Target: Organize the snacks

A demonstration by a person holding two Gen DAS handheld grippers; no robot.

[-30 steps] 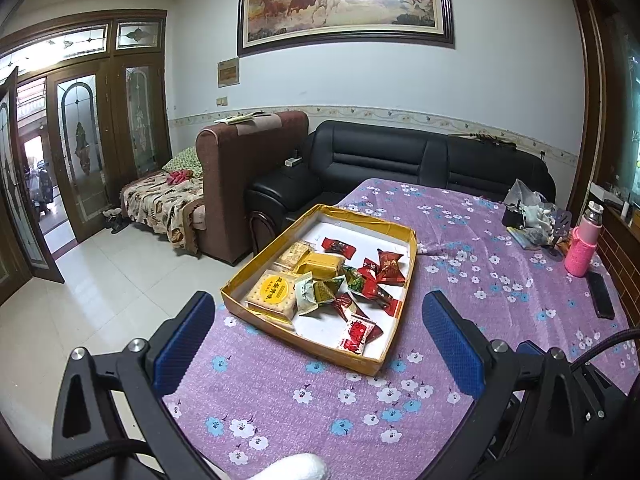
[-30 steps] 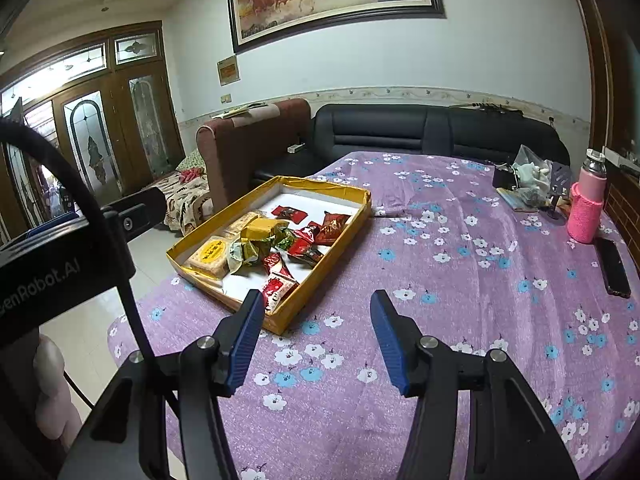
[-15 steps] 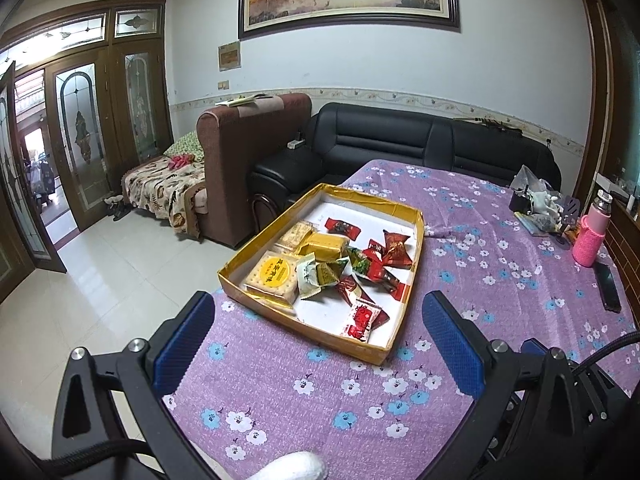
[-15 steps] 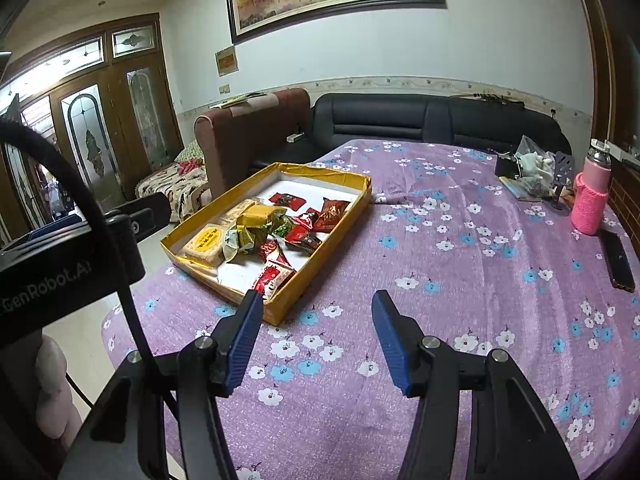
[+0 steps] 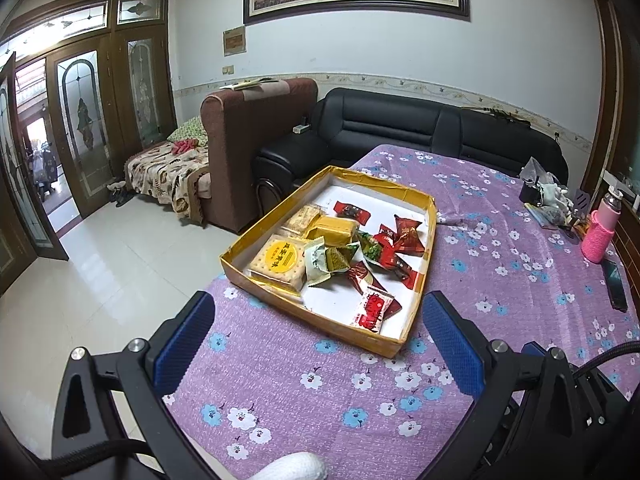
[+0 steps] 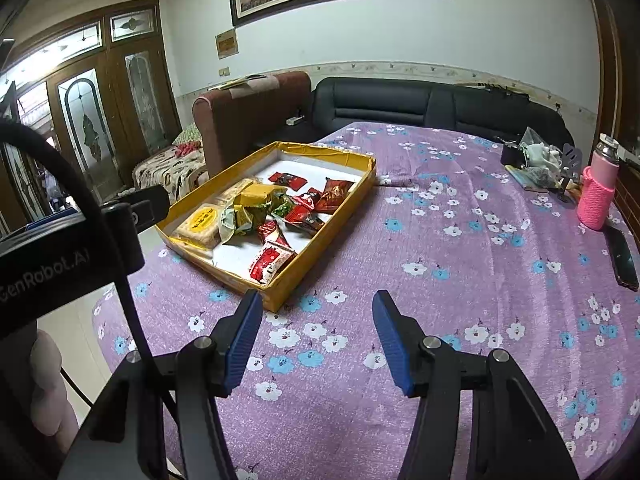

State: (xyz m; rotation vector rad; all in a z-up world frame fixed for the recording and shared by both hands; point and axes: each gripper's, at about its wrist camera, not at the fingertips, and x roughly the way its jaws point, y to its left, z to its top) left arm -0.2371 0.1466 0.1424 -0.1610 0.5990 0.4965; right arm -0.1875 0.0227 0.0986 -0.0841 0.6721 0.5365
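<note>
A shallow yellow cardboard tray (image 5: 260, 224) sits on the purple flowered tablecloth near the table's left edge; it also shows in the right wrist view (image 6: 352, 192). Inside lie a cracker pack with a yellow round label (image 5: 278, 261), a yellow wrapped block (image 5: 334, 229), green wrapped snacks (image 5: 334, 259) and several red wrapped snacks (image 5: 402, 236). My left gripper (image 5: 316, 318) is open and empty, hovering just short of the tray's near wall. My right gripper (image 6: 318, 312) is open and empty above the cloth, right of the tray's near corner.
A pink bottle (image 5: 600, 232), a black phone (image 5: 614, 284) and a clutter of small items (image 5: 546, 196) stand along the table's right side. A black sofa (image 5: 400, 132) and a brown armchair (image 5: 248, 148) stand beyond the table. Tiled floor lies to the left.
Both grippers have come closer to the tray and tilted down slightly; the tray sits lower and larger in both views. Both stay open.
</note>
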